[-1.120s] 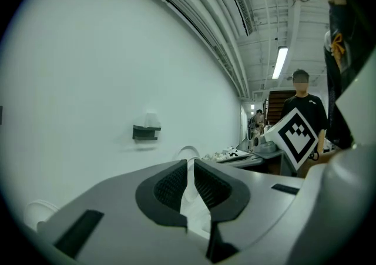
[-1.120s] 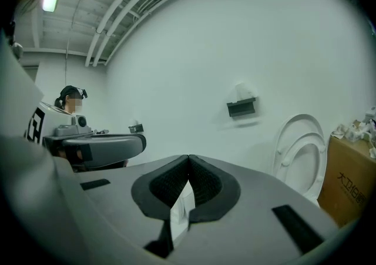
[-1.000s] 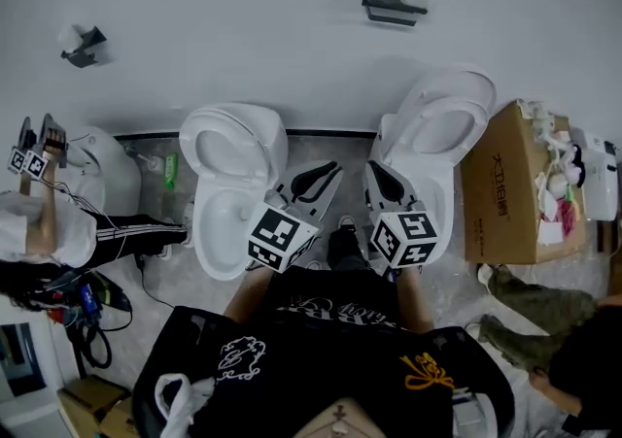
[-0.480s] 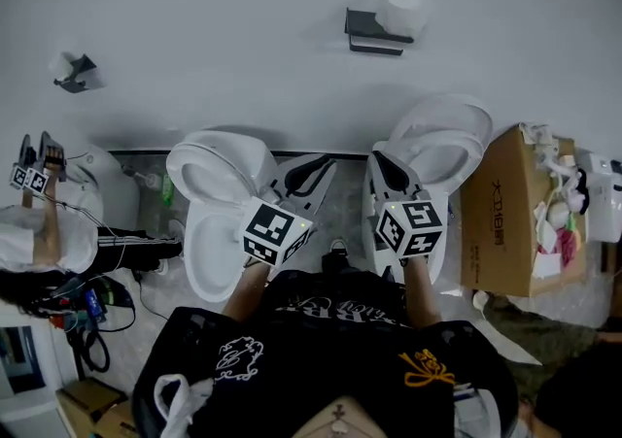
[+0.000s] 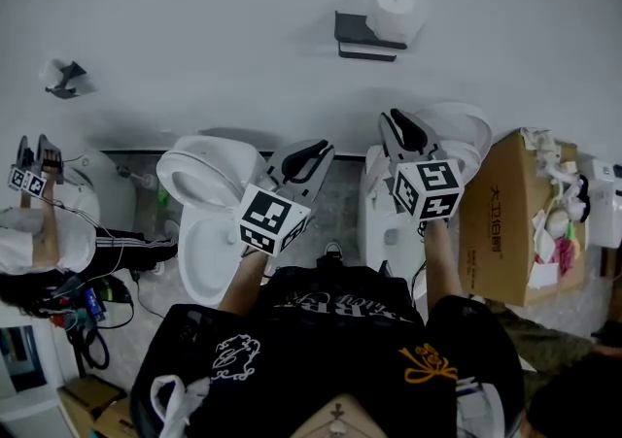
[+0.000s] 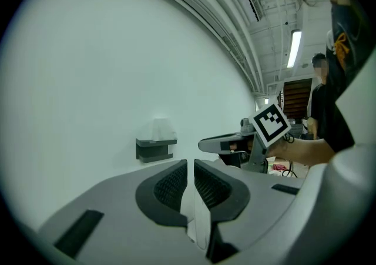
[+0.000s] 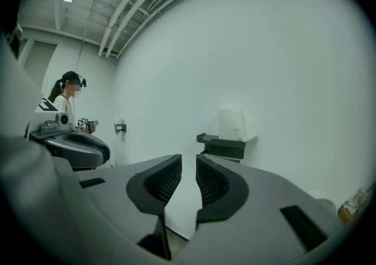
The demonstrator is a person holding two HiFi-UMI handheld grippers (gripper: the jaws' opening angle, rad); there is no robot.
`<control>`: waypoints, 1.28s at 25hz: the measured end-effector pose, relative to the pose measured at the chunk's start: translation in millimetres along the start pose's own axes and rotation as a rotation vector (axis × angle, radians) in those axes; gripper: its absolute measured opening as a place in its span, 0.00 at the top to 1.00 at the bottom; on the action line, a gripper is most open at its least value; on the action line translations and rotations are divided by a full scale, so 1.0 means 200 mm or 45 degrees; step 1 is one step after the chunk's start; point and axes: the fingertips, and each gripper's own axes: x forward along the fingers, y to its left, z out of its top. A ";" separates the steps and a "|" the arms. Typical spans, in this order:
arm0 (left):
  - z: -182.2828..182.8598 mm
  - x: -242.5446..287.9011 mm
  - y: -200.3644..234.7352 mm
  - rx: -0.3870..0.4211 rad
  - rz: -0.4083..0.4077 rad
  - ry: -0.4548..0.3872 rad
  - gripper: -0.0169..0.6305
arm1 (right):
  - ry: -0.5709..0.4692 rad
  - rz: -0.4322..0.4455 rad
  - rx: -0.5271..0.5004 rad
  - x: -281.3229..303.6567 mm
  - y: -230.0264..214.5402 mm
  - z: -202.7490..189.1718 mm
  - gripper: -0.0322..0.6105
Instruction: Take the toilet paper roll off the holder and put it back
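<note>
We see the white, slightly rumpled toilet paper roll [image 5: 392, 7] sitting atop the dark holder [image 5: 364, 35]. Below the holder, our left gripper [image 5: 316, 152] is closed and empty, and the jaws of our right gripper [image 5: 398, 125] are opening, empty.

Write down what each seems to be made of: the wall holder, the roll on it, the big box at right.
Holder: dark grey, matte, sharp-edged; metal or plastic, unclear. Roll: soft white paper, judging by its fuzzy outline. Box: brown cardboard, dull, with folded-open flaps.
</note>
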 end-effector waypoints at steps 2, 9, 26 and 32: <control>0.01 0.04 0.02 -0.002 0.001 -0.003 0.90 | -0.018 -0.010 -0.052 0.07 -0.08 0.07 0.80; 0.09 0.20 0.06 0.032 -0.012 -0.017 0.90 | -0.096 -0.020 -0.126 0.36 -0.34 0.35 0.67; 0.07 0.26 0.19 0.046 0.060 0.038 0.90 | 0.040 -0.103 -0.162 0.94 -0.67 0.39 0.39; 0.05 0.21 0.23 0.041 0.089 0.058 0.90 | 0.000 -0.197 -0.125 0.96 -0.73 0.36 0.48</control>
